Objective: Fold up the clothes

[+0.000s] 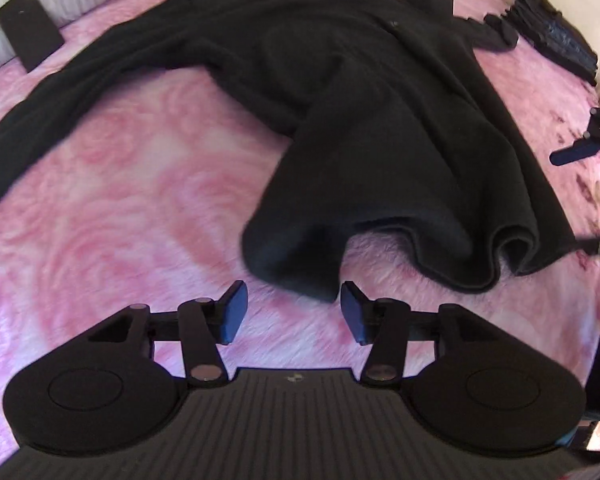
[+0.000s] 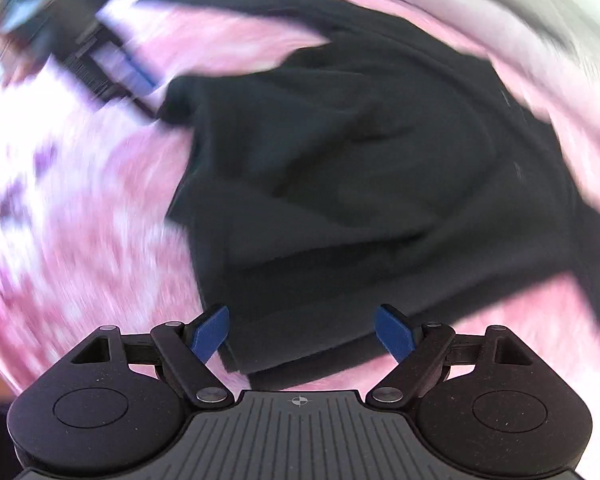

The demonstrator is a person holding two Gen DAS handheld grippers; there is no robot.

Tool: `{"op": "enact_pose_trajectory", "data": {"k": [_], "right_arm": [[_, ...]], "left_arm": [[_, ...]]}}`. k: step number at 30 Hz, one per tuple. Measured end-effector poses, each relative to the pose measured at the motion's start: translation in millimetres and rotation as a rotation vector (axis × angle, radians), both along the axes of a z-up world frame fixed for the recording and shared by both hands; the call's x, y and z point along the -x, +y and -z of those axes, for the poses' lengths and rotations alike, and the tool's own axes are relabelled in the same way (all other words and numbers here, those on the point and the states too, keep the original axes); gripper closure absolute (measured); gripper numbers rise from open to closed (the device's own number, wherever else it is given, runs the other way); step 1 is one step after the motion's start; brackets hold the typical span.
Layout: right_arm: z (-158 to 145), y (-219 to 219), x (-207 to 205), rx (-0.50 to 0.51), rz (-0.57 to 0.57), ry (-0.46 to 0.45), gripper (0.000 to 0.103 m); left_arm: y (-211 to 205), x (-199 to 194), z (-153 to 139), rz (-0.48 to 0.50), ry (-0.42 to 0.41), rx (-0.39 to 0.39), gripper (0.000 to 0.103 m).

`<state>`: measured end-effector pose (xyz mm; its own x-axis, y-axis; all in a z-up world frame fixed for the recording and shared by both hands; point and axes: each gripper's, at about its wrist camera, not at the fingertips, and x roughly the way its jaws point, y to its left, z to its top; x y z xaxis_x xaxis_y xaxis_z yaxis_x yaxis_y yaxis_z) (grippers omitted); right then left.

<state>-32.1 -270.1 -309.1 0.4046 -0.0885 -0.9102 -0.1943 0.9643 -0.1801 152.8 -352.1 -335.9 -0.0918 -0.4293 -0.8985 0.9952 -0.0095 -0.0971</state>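
The bed [image 1: 112, 184], under its pink fleece, carried everything, and I judged it a good folding surface because the black sweater [image 1: 340, 92] could lie spread across it. The sweater lay collar away from me, one sleeve [image 1: 60, 92] stretched out to the left, the hem bunched in loose waves nearest my left gripper [image 1: 294, 312]; I took that rumpling to mean the body was only partly folded. A folded dark pile [image 1: 556, 36] sat at the far right edge, probably kept apart as finished work, and a flat black case [image 1: 28, 30] lay by the pillow. My left jaws stood spread and empty just short of the hem. My right gripper [image 2: 302, 334] hung over the sweater's near edge, jaws wide, nothing between them, in a blurred view.
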Motion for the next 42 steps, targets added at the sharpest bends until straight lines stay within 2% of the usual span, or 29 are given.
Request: {"op": "enact_pose_trajectory", "data": {"k": [2, 4, 6, 8, 11, 13, 14, 18, 21, 24, 26, 28, 29, 30, 32, 36, 38, 42], "right_arm": [[14.9, 10.0, 3.1, 0.062, -0.06, 0.012, 0.02], [26.0, 17.0, 7.5, 0.111, -0.107, 0.015, 0.02], [30.1, 22.0, 13.5, 0.145, -0.144, -0.007, 0.02], [28.5, 23.6, 15.9, 0.151, -0.14, -0.025, 0.02], [0.3, -4.9, 14.4, -0.06, 0.139, -0.063, 0.02], [-8.3, -35.8, 19.0, -0.226, 0.35, -0.062, 0.02], [-6.4, -46.5, 21.0, -0.29, 0.422, -0.064, 0.02], [14.9, -78.7, 28.7, -0.504, 0.632, -0.078, 0.02], [16.6, -90.1, 45.9, -0.652, 0.813, -0.169, 0.02], [6.5, -89.4, 62.8, -0.695, 0.914, -0.251, 0.02], [7.3, -87.9, 60.5, -0.684, 0.938, -0.248, 0.02], [13.7, -90.1, 58.7, -0.695, 0.943, -0.219, 0.036], [15.2, -94.1, 60.2, -0.704, 0.944, -0.202, 0.053], [18.1, -95.1, 59.1, -0.709, 0.948, -0.184, 0.058], [23.9, -88.5, 57.6, -0.718, 0.944, -0.162, 0.058], [29.4, -76.9, 44.8, -0.742, 0.893, -0.178, 0.057], [29.4, -75.4, 33.7, -0.785, 0.871, -0.191, 0.057], [18.8, -89.1, 53.4, -0.863, 0.978, -0.276, 0.057]], "left_arm": [[-5.7, -0.6, 3.1, -0.019, 0.016, 0.007, 0.056], [-9.5, -0.1, 6.1, -0.028, 0.029, 0.006, 0.061], [-14.7, -2.3, 8.0, -0.022, 0.043, -0.003, 0.084], [-20.7, -7.5, 6.1, -0.016, 0.056, -0.004, 0.094], [-13.1, -19.5, -15.2, -0.039, 0.069, 0.04, 0.096], [-7.6, -28.3, -30.2, -0.062, 0.053, 0.055, 0.097], [-4.6, -33.3, -36.3, -0.07, 0.041, 0.05, 0.097], [8.1, -46.4, -45.8, -0.054, -0.02, 0.005, 0.097], [11.4, -52.4, -42.5, -0.027, -0.066, -0.028, 0.097], [10.1, -60.3, -39.0, -0.035, -0.103, -0.048, 0.096], [10.1, -62.0, -37.5, -0.044, -0.133, -0.06, 0.096], [10.4, -63.1, -37.9, -0.056, -0.147, -0.07, 0.096], [10.7, -63.1, -38.4, -0.059, -0.154, -0.074, 0.096], [9.9, -61.3, -38.3, -0.056, -0.162, -0.077, 0.096], [8.8, -56.8, -37.3, -0.049, -0.175, -0.085, 0.096], [8.9, -44.6, -32.3, -0.038, -0.189, -0.106, 0.097], [9.5, -39.0, -30.8, -0.041, -0.19, -0.114, 0.097], [10.7, -34.1, -36.1, -0.043, -0.192, -0.115, 0.097]]}}
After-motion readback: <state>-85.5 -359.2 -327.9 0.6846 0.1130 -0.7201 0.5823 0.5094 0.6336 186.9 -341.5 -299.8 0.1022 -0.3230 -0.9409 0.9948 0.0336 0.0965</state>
